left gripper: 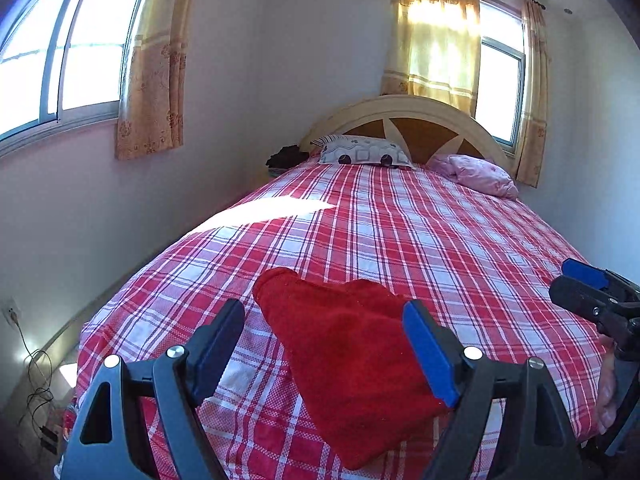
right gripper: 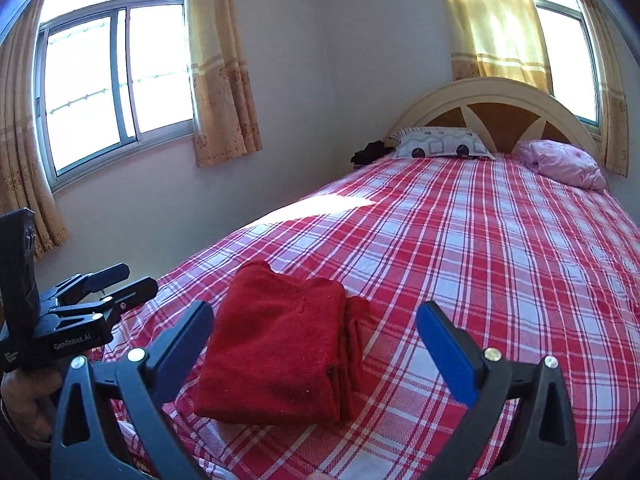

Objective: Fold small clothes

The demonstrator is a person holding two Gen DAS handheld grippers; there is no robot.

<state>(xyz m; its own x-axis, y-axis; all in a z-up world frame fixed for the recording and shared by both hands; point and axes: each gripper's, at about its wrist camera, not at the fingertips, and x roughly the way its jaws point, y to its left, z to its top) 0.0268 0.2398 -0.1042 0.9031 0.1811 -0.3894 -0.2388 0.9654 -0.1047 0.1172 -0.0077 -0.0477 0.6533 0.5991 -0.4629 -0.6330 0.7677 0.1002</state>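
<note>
A red fleece garment lies folded into a thick stack on the red-and-white checked bed sheet, near the foot of the bed. My left gripper hovers above it, open, with nothing between its blue pads. In the right wrist view the same folded garment shows its stacked layers along its right edge. My right gripper is open wide above it and holds nothing. The left gripper shows at the left edge there, the right gripper at the right edge of the left wrist view.
A patterned pillow and a pink pillow lie against the arched headboard. Some dark clothing sits at the bed's far left corner. Curtained windows line the walls. Cables hang by the wall at left.
</note>
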